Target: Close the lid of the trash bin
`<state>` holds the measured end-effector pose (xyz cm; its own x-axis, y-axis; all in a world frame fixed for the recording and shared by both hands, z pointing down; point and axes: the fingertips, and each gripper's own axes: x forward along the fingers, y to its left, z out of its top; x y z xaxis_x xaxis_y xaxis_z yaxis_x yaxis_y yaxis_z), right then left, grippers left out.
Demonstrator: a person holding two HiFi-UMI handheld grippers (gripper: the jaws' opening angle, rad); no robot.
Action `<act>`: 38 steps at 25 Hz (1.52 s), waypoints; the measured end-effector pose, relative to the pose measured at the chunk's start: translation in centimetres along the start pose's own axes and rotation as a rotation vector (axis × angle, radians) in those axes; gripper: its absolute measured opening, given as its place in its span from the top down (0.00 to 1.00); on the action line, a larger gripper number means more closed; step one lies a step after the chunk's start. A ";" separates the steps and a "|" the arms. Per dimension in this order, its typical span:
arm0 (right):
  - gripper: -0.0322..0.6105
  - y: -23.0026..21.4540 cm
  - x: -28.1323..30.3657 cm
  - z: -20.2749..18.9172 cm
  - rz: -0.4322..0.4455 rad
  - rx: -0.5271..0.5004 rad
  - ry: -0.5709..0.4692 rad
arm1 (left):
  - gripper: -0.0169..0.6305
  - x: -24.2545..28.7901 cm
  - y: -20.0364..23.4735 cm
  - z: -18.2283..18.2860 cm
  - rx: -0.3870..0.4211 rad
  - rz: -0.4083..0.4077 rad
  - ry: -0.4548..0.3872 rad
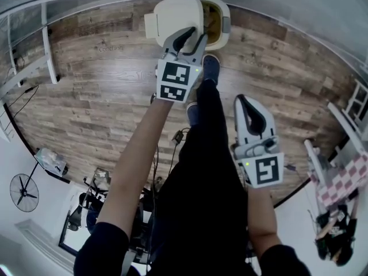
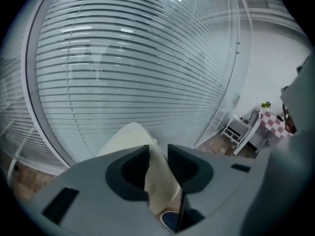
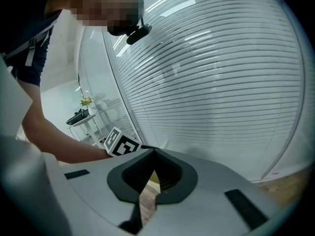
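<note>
Head view: the trash bin (image 1: 223, 23) stands on the wooden floor (image 1: 103, 79) at upper centre; its cream lid (image 1: 172, 16) is raised to the left of the open mouth; the left gripper (image 1: 194, 38) reaches over the lid's right edge; the right gripper (image 1: 244, 103) hangs at centre right, well apart from the bin.

Left gripper view: the left gripper (image 2: 158, 146) has its fingers a narrow way apart, astride the lid (image 2: 160, 181), which fills most of the gap; no firm clamp is evident; window blinds (image 2: 138, 58) fill the background.

Right gripper view: the right gripper (image 3: 153, 150) has its fingers closed tip to tip, with nothing between them; the person's arm (image 3: 59, 141) crosses at left; blinds (image 3: 221, 82) lie behind.
</note>
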<state>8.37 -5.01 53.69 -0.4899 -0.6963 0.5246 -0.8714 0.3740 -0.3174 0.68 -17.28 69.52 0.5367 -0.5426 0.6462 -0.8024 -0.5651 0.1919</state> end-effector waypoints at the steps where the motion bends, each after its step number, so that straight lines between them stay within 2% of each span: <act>1: 0.95 -0.1 0.1 -0.2 0.000 0.001 0.002 | 0.80 0.6 -0.4 -0.3 0.005 -0.008 0.007; 9: 0.95 -0.5 0.8 -1.3 -0.006 0.031 0.016 | 0.78 4.6 -2.9 -2.6 0.103 -0.069 0.034; 17: 0.95 -2.3 1.8 -1.8 -0.023 0.020 0.027 | 0.78 8.1 -3.8 -4.7 0.101 -0.074 0.065; 23: 0.95 -3.9 0.9 -2.8 -0.018 -0.050 0.038 | 0.77 10.0 -4.5 -6.0 0.101 -0.074 0.108; 29: 0.95 -4.2 1.1 -3.4 -0.004 -0.046 0.047 | 0.77 11.5 -4.4 -7.4 0.127 -0.077 0.151; 38: 0.95 -5.0 1.1 -4.0 -0.008 -0.030 0.057 | 0.77 12.7 -4.0 -8.9 0.112 -0.058 0.202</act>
<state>12.07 -5.22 59.02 -0.4827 -0.6635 0.5717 -0.8753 0.3876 -0.2893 8.35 -16.41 83.57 0.5087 -0.3785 0.7732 -0.7321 -0.6628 0.1572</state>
